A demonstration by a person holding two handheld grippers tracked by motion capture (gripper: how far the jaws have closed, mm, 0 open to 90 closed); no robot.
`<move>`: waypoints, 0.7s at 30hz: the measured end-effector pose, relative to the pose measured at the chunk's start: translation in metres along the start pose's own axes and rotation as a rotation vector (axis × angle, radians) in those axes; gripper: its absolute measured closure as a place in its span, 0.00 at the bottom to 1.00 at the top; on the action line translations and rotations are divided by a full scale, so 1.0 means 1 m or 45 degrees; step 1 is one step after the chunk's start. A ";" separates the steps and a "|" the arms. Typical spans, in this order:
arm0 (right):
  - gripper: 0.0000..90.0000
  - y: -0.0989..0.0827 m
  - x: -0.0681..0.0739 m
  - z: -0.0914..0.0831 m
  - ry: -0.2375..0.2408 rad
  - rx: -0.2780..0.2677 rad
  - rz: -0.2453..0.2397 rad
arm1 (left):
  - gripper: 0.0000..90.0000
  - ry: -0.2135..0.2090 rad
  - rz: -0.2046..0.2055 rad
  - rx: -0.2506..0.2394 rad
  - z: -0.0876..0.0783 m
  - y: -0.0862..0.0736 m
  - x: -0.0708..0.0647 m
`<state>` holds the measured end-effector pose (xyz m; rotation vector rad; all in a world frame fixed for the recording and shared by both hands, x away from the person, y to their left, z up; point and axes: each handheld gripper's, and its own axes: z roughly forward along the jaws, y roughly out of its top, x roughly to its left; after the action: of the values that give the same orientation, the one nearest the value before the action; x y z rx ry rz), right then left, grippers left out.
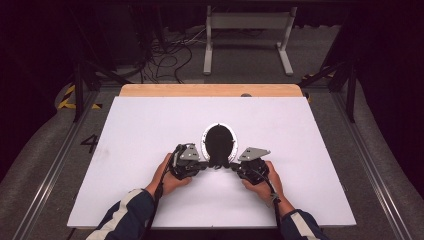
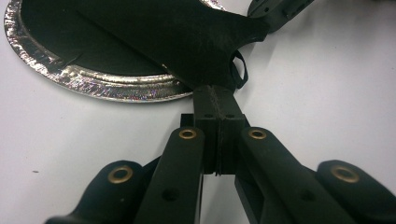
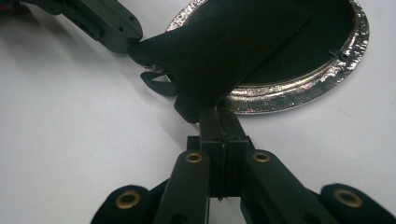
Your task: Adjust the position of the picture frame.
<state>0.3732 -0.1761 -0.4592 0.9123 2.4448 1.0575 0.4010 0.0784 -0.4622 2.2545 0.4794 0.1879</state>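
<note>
The black cloth (image 1: 219, 145) lies over a silver-rimmed plate (image 1: 204, 142) at the middle of the white desk (image 1: 135, 140), its near edge pinched at two corners, so the grip looks made and the lifting or spreading still seems ahead. The left tongs (image 1: 210, 164) and right tongs (image 1: 231, 165) are each clamped tight on that edge. Both hands rest low on the desk, angled inward toward each other.

White tabletop (image 1: 150, 150) over a wooden edge (image 1: 210, 90); behind it, tangled cables (image 1: 165, 60) and a white frame (image 1: 248, 35) on the floor.
</note>
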 end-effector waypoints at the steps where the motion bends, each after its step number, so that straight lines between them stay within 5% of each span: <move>1: 1.00 0.000 0.000 0.000 0.003 0.001 -0.001 | 1.00 -0.005 -0.003 0.001 0.000 0.000 0.000; 14: 1.00 0.000 0.003 0.001 0.034 -0.008 -0.016 | 1.00 -0.016 0.041 0.012 -0.006 -0.001 0.002; 21: 1.00 0.002 0.008 0.001 0.039 0.004 -0.054 | 1.00 -0.011 0.023 0.017 -0.007 -0.004 0.004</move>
<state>0.3689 -0.1693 -0.4594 0.8474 2.4801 1.0612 0.4018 0.0871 -0.4608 2.2726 0.4570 0.1846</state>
